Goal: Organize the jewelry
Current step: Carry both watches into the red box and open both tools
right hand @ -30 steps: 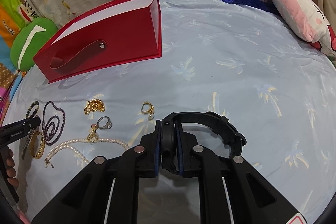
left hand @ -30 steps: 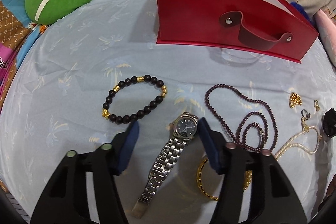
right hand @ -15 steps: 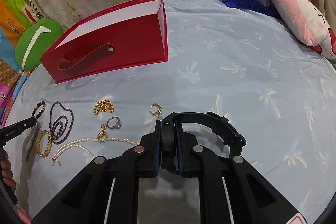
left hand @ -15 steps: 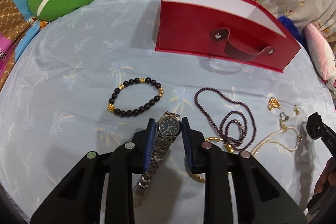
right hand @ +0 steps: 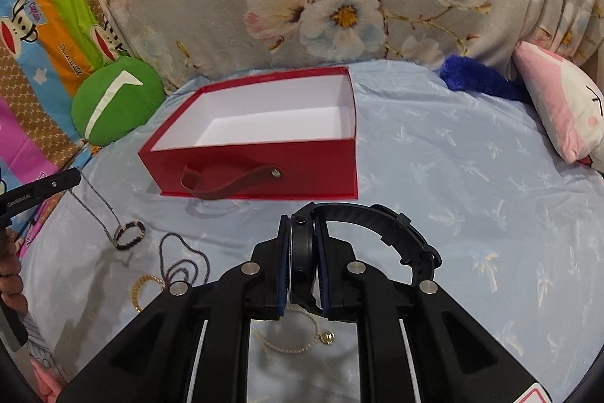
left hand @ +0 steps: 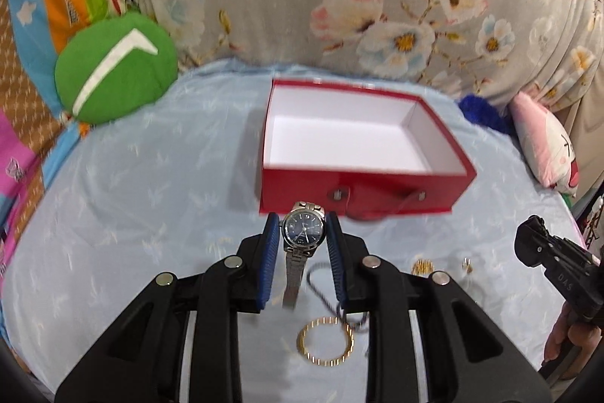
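- Watches fill both grippers: the left gripper [left hand: 304,244] pinches a silver watch [left hand: 304,228] by its case at frame centre, band dangling, lifted clear of the sheet [left hand: 132,195] for carrying, it seems.
- Right gripper [right hand: 302,263] clamps a black watch [right hand: 302,252] edge-on, strap arching toward the right of the frame.
- Red box [left hand: 355,146] sits open and white-lined in the upper middle, likely the destination; nothing blocks the way.
- Gold bangle [left hand: 325,339], dark bead necklace [right hand: 181,259] and pearl strand [right hand: 287,346] lie in the lower frame, unsorted.
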The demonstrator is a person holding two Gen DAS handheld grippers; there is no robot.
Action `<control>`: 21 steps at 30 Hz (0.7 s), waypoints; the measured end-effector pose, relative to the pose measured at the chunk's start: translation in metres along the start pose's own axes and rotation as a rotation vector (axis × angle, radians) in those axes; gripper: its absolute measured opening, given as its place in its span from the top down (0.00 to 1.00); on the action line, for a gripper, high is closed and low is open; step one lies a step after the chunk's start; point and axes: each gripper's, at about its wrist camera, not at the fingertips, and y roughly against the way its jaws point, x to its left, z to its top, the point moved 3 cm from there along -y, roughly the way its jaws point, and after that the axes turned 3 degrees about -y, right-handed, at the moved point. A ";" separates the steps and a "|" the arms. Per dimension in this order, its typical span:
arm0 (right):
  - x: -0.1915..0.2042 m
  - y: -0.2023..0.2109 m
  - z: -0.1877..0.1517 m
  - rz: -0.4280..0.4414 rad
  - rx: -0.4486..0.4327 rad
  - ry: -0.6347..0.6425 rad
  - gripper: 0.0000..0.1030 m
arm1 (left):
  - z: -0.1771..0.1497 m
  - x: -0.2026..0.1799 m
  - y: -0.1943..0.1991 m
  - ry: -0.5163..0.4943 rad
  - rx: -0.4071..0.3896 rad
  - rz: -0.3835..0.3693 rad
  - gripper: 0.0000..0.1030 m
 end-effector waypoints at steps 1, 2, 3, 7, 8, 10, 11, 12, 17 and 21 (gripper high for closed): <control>0.005 -0.001 0.012 0.009 -0.011 0.014 0.89 | 0.011 -0.001 0.000 -0.004 -0.018 0.007 0.76; 0.008 -0.002 0.021 0.015 -0.021 0.024 0.89 | 0.024 -0.003 -0.001 -0.009 -0.036 0.013 0.76; 0.013 -0.007 0.035 0.021 -0.031 0.040 0.89 | 0.039 -0.004 -0.004 -0.009 -0.050 0.014 0.76; 0.028 -0.036 0.078 0.039 -0.040 0.083 0.89 | 0.089 -0.010 -0.021 -0.023 -0.098 0.029 0.76; 0.031 -0.046 0.088 0.040 -0.039 0.082 0.89 | 0.101 -0.011 -0.029 -0.023 -0.113 0.038 0.76; 0.034 -0.069 0.106 0.045 -0.034 0.082 0.89 | 0.121 -0.012 -0.045 -0.018 -0.132 0.056 0.76; 0.034 -0.081 0.114 0.048 -0.028 0.077 0.89 | 0.131 -0.013 -0.057 -0.025 -0.132 0.069 0.76; 0.035 -0.096 0.121 0.051 -0.014 0.074 0.89 | 0.139 -0.014 -0.070 -0.028 -0.126 0.080 0.76; 0.039 -0.162 0.137 0.043 0.059 0.068 0.89 | 0.156 -0.020 -0.144 -0.046 -0.062 0.105 0.76; 0.039 -0.206 0.125 0.032 0.128 0.067 0.89 | 0.141 -0.021 -0.203 -0.044 0.022 0.097 0.76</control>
